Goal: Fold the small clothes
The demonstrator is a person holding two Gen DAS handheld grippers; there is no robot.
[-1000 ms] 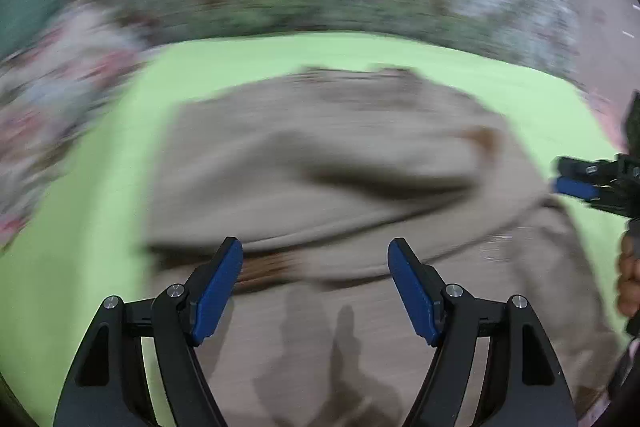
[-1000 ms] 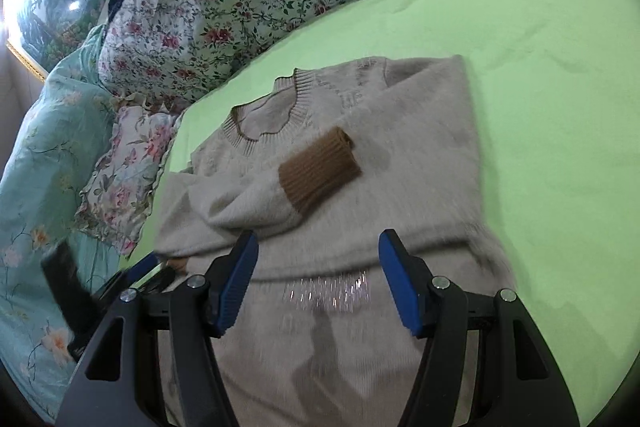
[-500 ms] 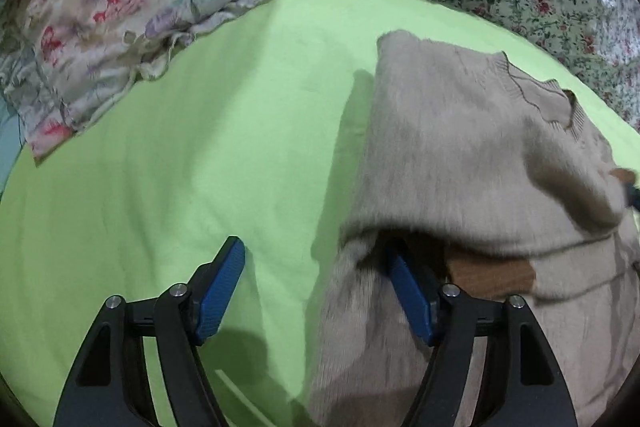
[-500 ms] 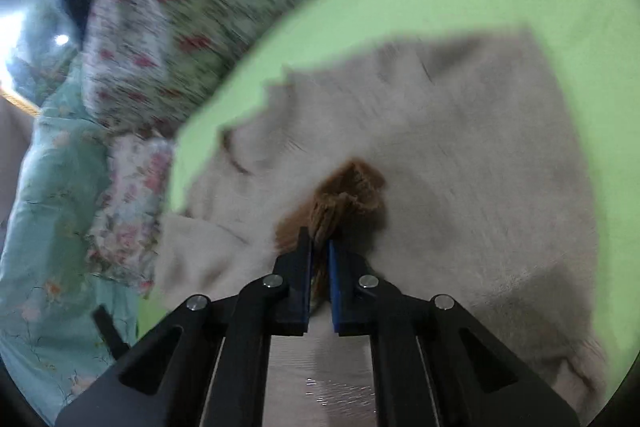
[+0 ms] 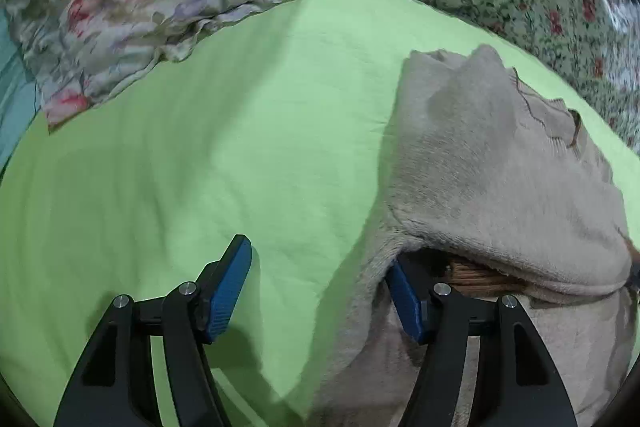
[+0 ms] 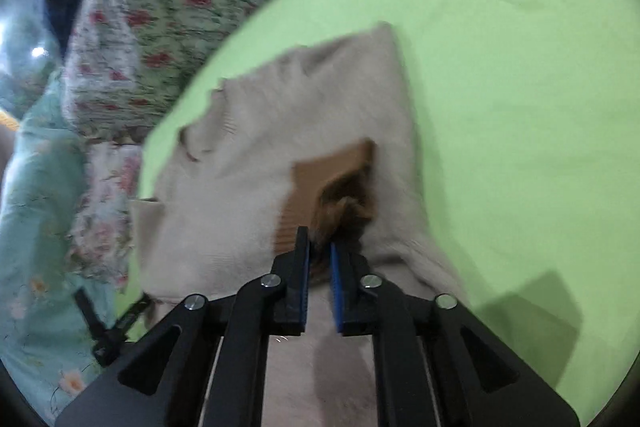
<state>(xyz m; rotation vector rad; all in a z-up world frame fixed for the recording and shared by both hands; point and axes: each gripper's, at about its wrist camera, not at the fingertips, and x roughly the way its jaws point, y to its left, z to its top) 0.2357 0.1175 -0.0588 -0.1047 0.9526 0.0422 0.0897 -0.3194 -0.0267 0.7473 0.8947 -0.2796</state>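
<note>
Brown cuff (image 6: 336, 183) pinched in right hand-held gripper (image 6: 319, 259), left hand-held gripper (image 5: 320, 287) wide

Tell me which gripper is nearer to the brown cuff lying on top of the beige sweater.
Right. The right gripper is shut on the brown cuff atop the beige sweater. The left gripper stands open at the sweater's left edge, one finger under the folded sleeve.

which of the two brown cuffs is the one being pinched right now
The brown cuff lying on top of the beige sweater, clamped by the right gripper. The other cuff sits tucked under the folded sleeve beside the open left gripper.
</note>
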